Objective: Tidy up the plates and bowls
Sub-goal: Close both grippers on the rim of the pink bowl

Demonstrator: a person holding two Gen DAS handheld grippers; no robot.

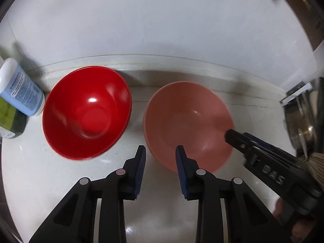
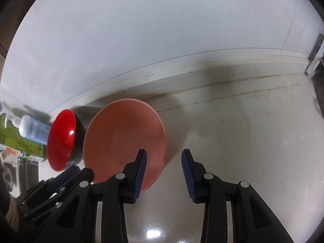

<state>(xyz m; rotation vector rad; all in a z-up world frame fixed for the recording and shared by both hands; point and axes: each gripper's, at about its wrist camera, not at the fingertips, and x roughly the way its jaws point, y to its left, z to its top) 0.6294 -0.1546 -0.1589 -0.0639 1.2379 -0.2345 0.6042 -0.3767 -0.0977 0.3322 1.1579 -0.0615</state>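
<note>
Left wrist view: 2 bowls are seen apart, unstacked; the pink bowl (image 1: pixel 188 125), right of the red bowl (image 1: pixel 87 111), is straddled at its rims by both narrowly parted grippers, left gripper (image 1: pixel 161 151) and right gripper (image 2: pixel 164 156), not yet clamped.

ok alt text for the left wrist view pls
The left tool straddles the near rim of a pink bowl on a pale counter, a red bowl beside it. The right tool reaches the pink bowl's far side.

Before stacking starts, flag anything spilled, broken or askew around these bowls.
Nothing stands out. The red bowl and pink bowl sit upright and empty, side by side on the counter; the only blemish is grime along its back seam.
</note>
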